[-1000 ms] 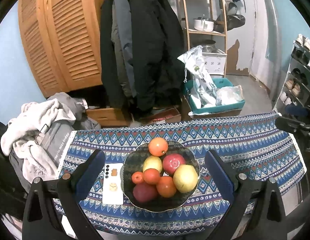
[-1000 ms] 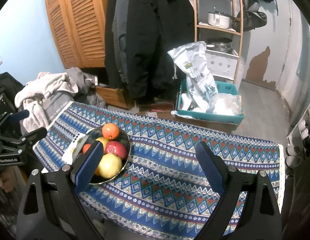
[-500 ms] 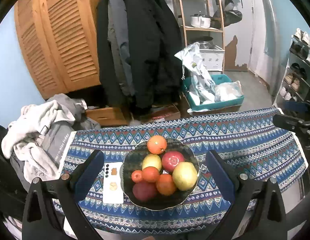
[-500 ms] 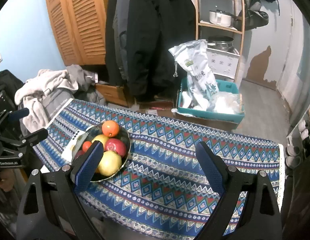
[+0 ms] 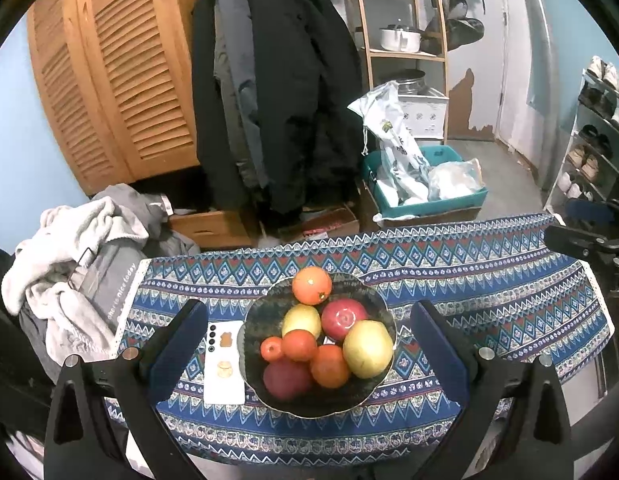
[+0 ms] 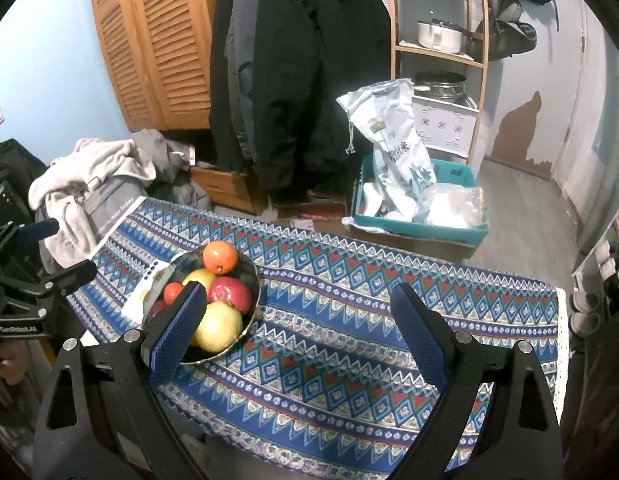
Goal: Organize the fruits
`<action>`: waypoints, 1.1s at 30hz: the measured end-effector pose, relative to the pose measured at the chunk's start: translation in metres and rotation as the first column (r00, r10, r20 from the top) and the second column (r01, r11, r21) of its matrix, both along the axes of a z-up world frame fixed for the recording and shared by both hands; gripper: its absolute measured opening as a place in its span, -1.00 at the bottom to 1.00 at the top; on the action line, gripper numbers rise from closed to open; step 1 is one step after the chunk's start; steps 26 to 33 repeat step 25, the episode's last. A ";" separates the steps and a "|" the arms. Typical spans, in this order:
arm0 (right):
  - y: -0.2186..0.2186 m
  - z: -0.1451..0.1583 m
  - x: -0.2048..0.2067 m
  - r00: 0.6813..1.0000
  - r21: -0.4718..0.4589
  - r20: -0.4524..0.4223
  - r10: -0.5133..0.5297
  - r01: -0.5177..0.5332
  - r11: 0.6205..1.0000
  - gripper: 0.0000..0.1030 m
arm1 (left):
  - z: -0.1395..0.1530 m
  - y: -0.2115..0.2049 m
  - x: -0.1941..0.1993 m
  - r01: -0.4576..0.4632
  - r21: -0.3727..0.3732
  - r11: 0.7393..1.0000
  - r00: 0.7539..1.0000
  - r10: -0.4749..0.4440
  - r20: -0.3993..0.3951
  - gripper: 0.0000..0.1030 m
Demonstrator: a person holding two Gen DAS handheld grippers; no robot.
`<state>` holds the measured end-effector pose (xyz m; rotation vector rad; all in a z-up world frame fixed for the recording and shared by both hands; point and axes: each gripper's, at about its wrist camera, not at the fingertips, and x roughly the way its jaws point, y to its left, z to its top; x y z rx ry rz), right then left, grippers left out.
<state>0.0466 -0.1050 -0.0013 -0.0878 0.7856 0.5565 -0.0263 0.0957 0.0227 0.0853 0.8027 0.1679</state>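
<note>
A dark bowl (image 5: 349, 402) full of fruit sits on the patterned tablecloth (image 5: 489, 280). It holds an orange (image 5: 312, 285) at the back, a red apple (image 5: 343, 317), a large yellow apple (image 5: 367, 348) and several smaller fruits. My left gripper (image 5: 309, 320) is open and empty, held above the bowl on its near side. My right gripper (image 6: 297, 316) is open and empty over the cloth to the right of the bowl (image 6: 245, 276); its left finger overlaps the bowl in view.
A white phone (image 5: 224, 362) lies on the cloth left of the bowl. Behind the table are hanging coats (image 5: 277, 92), a pile of clothes (image 5: 77, 248), a teal crate with bags (image 5: 425, 192) and a shelf rack (image 6: 437, 40).
Both grippers have drifted slightly; the bowl sits a little lower and nearer in the right wrist view. Both stay open and nothing was grasped.
</note>
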 end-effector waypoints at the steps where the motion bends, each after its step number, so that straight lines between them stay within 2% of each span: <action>1: 0.000 0.000 0.000 1.000 0.000 0.000 -0.002 0.002 1.000 0.78 | 0.000 0.000 0.000 0.001 -0.002 1.000 1.000 -0.001 0.000 0.98; 33: -0.002 -0.004 0.002 1.000 -0.007 -0.008 -0.001 0.001 1.000 0.78 | -0.002 0.007 0.001 -0.021 -0.039 0.999 1.000 0.020 -0.015 0.98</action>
